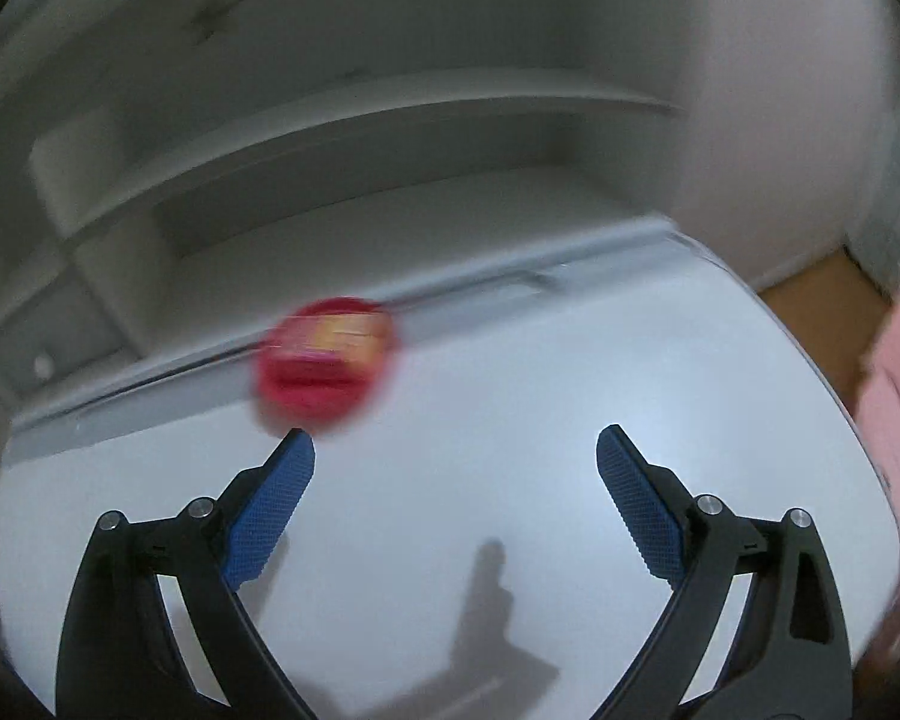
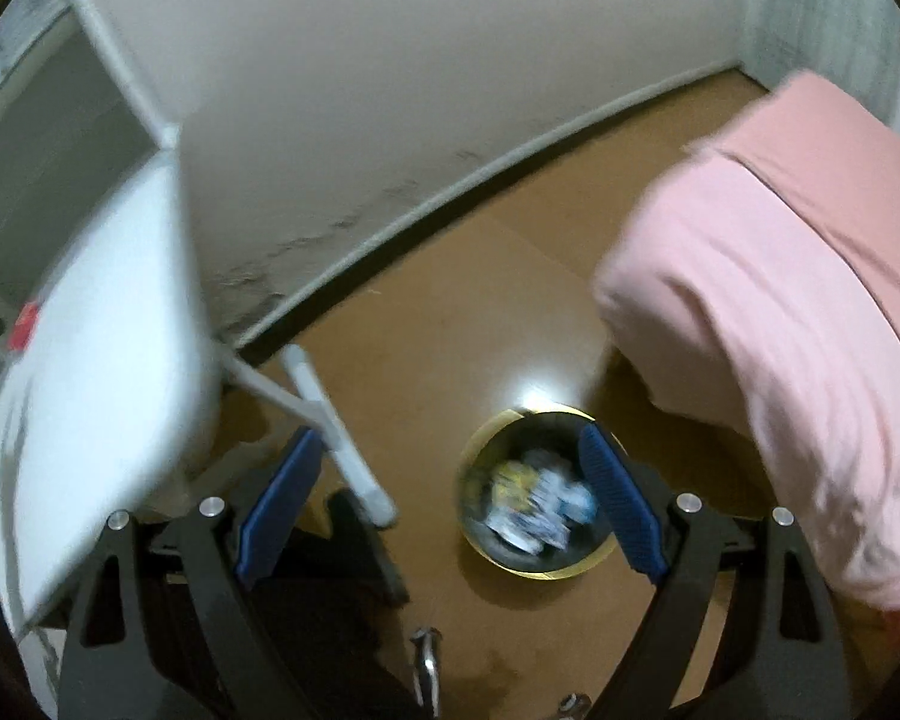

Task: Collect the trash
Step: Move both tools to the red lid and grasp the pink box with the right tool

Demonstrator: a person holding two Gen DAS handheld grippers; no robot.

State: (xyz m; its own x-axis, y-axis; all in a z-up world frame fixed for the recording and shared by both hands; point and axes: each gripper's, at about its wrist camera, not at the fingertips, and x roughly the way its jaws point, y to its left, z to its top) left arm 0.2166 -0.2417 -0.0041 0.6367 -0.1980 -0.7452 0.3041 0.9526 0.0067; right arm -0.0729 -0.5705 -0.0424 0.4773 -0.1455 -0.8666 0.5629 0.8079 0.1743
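A red and yellow wrapper (image 1: 325, 363), blurred, lies on the white table (image 1: 510, 420) near its far edge, just beyond my left fingertip. My left gripper (image 1: 455, 444) is open and empty above the table. In the right wrist view my right gripper (image 2: 450, 444) is open and empty, high above the brown floor. A round bin (image 2: 534, 498) with a yellow rim stands on the floor below it and holds several wrappers. The red wrapper also shows small in the right wrist view (image 2: 24, 327) on the white table (image 2: 102, 324).
A pink cloth (image 2: 780, 300) covers something at the right, also seen in the left wrist view (image 1: 894, 420). White table legs (image 2: 336, 438) reach down to the floor. White shelves (image 1: 270, 180) stand behind the table. A beige wall (image 2: 390, 90) meets the floor.
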